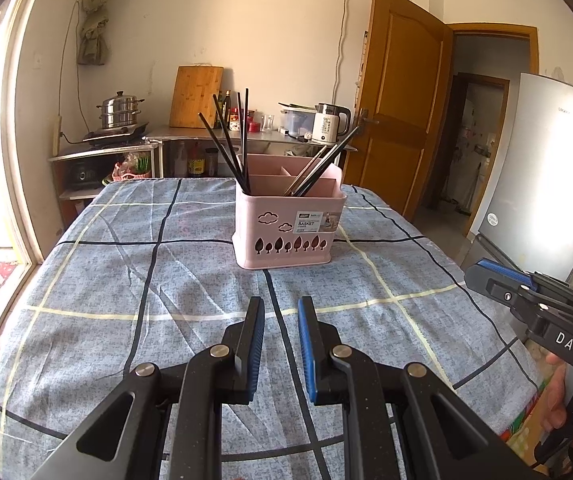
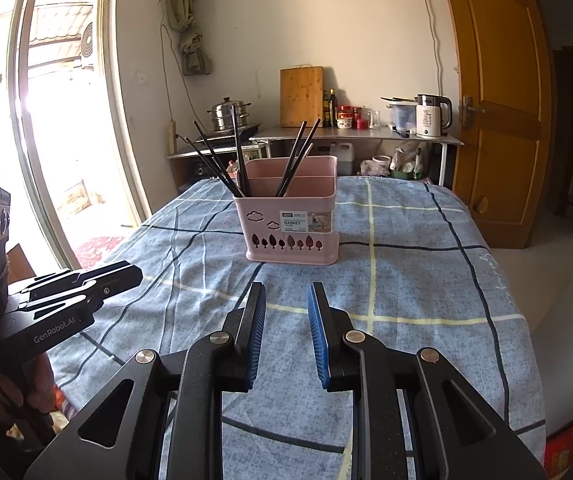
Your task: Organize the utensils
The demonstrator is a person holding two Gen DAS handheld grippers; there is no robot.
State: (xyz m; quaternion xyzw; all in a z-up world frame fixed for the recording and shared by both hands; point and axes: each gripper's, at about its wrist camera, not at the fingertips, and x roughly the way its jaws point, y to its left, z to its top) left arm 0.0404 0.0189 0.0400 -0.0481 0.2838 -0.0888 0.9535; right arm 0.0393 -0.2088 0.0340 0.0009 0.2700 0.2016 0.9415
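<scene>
A pink utensil basket (image 1: 286, 228) (image 2: 290, 224) stands upright in the middle of the table, on a blue checked cloth (image 1: 126, 280) (image 2: 406, 280). Several dark chopsticks (image 1: 226, 140) (image 2: 222, 160) lean out of its left compartment. More chopsticks (image 1: 322, 164) (image 2: 298, 152) lean in its right compartment. My left gripper (image 1: 282, 312) (image 2: 134, 276) hovers over the cloth in front of the basket, open by a narrow gap with nothing in it. To its right, my right gripper (image 2: 286, 292) (image 1: 476, 274) is also open and empty, at about the same distance from the basket.
A metal counter (image 2: 358, 136) at the back wall carries a kettle (image 2: 430, 116), a wooden cutting board (image 2: 300, 96), bottles and jars. A steamer pot (image 1: 120, 112) sits at the back left. A wooden door (image 2: 498, 100) and a fridge (image 1: 546, 168) stand to the right. A hand (image 1: 566, 392) holds the right gripper's handle.
</scene>
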